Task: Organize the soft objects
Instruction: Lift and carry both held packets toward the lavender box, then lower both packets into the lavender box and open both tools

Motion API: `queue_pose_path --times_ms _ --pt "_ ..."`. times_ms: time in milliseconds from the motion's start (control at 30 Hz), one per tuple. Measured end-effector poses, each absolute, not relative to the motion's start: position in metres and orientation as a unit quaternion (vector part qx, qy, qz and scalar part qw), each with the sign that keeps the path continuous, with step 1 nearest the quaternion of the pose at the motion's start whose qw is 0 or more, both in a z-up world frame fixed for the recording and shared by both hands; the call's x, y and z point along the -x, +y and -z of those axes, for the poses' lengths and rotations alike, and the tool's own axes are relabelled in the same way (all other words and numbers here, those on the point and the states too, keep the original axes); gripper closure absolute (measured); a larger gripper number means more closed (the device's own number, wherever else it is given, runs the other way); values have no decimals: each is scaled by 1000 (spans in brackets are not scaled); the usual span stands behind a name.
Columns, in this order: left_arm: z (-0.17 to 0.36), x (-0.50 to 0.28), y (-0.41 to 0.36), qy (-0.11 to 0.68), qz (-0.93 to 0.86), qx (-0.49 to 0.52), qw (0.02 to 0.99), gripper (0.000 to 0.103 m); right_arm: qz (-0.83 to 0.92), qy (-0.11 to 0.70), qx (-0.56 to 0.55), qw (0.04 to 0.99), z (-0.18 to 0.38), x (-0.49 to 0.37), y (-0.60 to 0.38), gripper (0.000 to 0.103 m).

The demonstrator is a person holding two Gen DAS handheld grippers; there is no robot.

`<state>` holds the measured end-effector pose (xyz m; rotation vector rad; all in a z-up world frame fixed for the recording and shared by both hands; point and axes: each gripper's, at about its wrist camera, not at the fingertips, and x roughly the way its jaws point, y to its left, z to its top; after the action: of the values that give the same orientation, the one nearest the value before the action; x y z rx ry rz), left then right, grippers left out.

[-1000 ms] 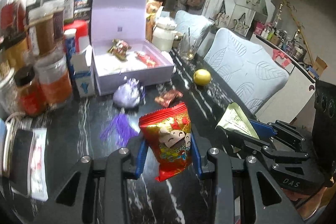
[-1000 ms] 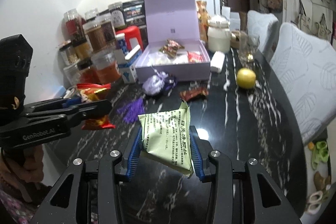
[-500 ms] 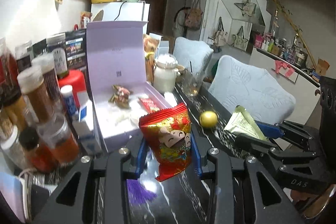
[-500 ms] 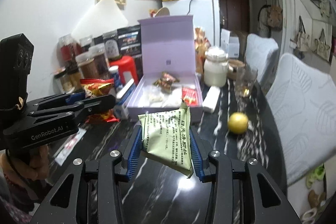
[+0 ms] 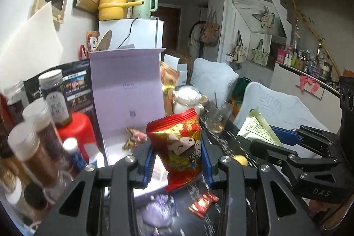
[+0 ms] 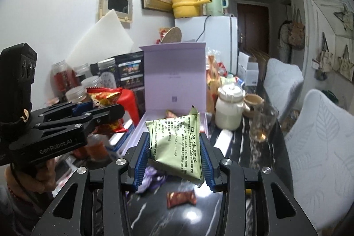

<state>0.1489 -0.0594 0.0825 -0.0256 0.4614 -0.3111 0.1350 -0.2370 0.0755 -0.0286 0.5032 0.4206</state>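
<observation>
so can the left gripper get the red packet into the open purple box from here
Probably yes. The left gripper is shut on the red packet, and the purple box lies open just ahead with its lid upright. Nothing stands between them; the jars sit off to the side.

A red cartoon-printed snack packet [image 5: 179,147] stands upright at six o'clock of the open lilac box [image 5: 128,98], a flat green sachet [image 6: 177,143] tilted at its four o'clock.

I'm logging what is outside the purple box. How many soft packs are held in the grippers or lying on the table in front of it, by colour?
Red: 2 (snack packet, wrapped candy)
Green: 1 (flat pouch)
Purple: 1 (sachet)
Total: 4
</observation>
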Motion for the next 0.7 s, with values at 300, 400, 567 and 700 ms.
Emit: queue_pose_path --times_ms 300,400,567,700 --pt "-82 -208 -53 229 130 5 965 68 -212 240 19 947 -82 -199 -227 61" --pt "-77 -228 -49 239 124 6 963 68 -214 243 21 946 -81 -218 -222 61" --pt "-66 -260 -44 259 113 5 959 68 -214 247 29 944 -77 -253 -211 61" --pt "-55 -283 -41 274 101 4 956 68 -212 248 34 945 -75 -276 -204 61"
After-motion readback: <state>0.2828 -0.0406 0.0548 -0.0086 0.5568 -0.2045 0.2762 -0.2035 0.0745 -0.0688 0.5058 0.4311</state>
